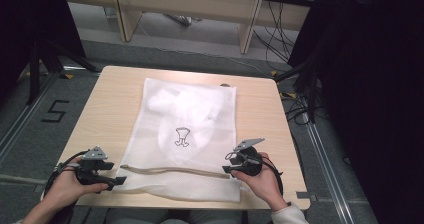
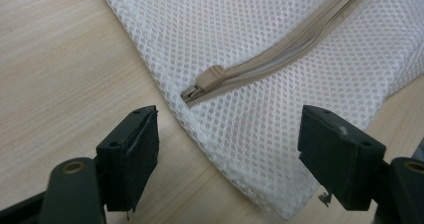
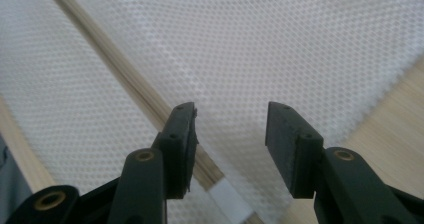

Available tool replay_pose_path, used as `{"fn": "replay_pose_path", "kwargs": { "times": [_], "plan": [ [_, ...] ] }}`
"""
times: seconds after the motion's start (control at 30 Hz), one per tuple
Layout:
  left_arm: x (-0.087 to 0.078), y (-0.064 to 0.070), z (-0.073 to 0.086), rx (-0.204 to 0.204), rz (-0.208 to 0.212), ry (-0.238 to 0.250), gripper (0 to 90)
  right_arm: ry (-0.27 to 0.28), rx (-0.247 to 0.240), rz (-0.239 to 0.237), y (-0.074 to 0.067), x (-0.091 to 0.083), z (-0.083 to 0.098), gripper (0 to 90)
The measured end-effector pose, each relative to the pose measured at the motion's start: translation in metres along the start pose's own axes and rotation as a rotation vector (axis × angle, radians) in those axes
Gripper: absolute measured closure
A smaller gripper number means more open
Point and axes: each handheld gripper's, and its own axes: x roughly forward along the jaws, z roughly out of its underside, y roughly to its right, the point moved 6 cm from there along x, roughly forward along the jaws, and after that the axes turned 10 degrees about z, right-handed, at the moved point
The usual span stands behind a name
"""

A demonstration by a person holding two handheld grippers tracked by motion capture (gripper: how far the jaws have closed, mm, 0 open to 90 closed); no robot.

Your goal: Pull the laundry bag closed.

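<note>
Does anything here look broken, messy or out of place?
Nothing stands out. The white mesh bag lies flat on the table, its beige zipper closed, with both open grippers, left and right, at its near corners.

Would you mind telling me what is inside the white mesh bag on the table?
Through the mesh bag a white, crumpled fabric item shows, bearing a small dark printed motif. The mesh blurs it, so I cannot tell what garment it is. The zipper looks closed.
</note>
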Motion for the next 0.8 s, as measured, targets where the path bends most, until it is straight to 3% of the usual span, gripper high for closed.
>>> {"fn": "replay_pose_path", "kwargs": {
  "times": [0.03,0.1,0.13,0.17,0.27,0.3,0.53,0.7,0.8],
  "plan": [
    [-0.001,0.000,0.000,0.003,-0.004,0.004,24.2,0.041,-0.027,-0.007,-0.001,0.003,-0.002,55.5],
    [0.000,0.000,0.000,-0.001,-0.004,0.022,24.2,0.018,-0.025,-0.016,-0.004,0.002,-0.003,55.1],
    [0.000,-0.001,0.001,-0.013,-0.012,0.027,24.2,0.041,-0.026,-0.038,-0.009,0.004,-0.006,54.8],
    [-0.002,-0.001,0.002,-0.002,-0.004,0.018,24.2,0.034,-0.056,-0.044,-0.015,0.006,-0.010,54.5],
    [-0.001,-0.001,0.002,-0.009,-0.003,0.022,24.6,0.067,-0.077,-0.056,-0.027,0.013,-0.019,54.4],
    [-0.002,-0.001,0.003,-0.013,0.012,0.004,24.7,0.066,-0.085,-0.061,-0.030,0.014,-0.021,54.6],
    [-0.001,-0.001,0.004,-0.018,0.010,-0.002,25.3,0.103,-0.153,-0.120,-0.054,0.024,-0.044,56.0],
    [-0.001,-0.001,0.004,-0.027,0.015,-0.003,25.7,0.120,-0.224,-0.139,-0.071,0.032,-0.059,56.9],
    [-0.001,-0.001,0.005,-0.029,0.016,-0.005,25.9,0.128,-0.241,-0.144,-0.076,0.035,-0.065,57.6]
  ]
}}
